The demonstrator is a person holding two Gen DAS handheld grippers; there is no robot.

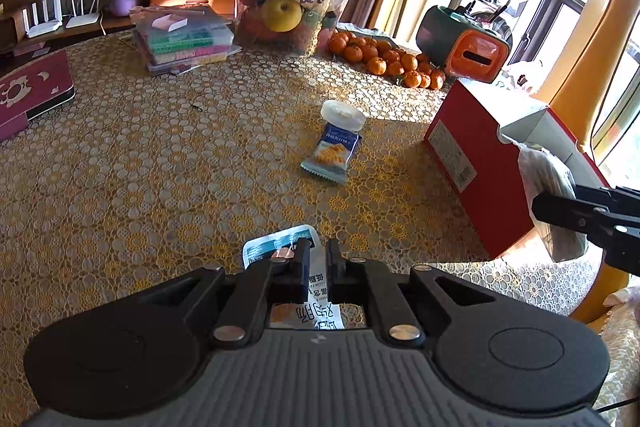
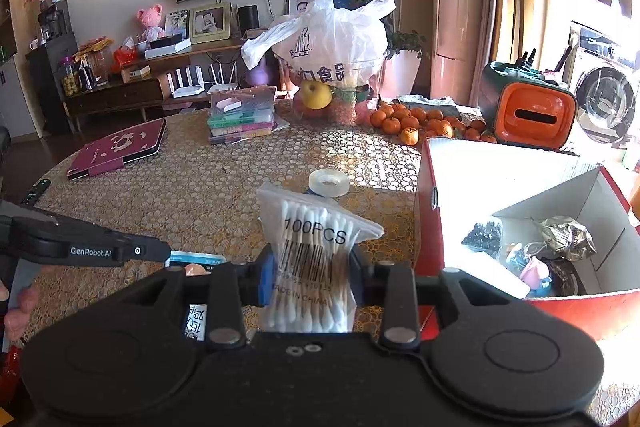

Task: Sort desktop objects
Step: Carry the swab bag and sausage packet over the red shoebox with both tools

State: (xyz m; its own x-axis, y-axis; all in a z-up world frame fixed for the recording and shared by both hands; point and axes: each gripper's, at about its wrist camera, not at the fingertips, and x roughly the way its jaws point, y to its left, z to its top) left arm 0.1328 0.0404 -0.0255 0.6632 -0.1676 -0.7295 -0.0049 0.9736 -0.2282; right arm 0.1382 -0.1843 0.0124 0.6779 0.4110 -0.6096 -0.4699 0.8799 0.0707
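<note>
Right wrist view: the right gripper is squeezed on a bag of cotton swabs, held up off the table.
Bag: it stands tall between the fingers, its long side pointing up and away.
Red box: open, just to the right of the bag, with small things already inside. I think the bag goes there next, so the move is a short one to the right.
Left gripper: low over the table, pinched on a white snack packet right at its tips.
Nearer hand: the right one is closer to the box.
Farther out: a blue cracker packet lies flat mid-table, with a roll of tape touching its far end.
</note>
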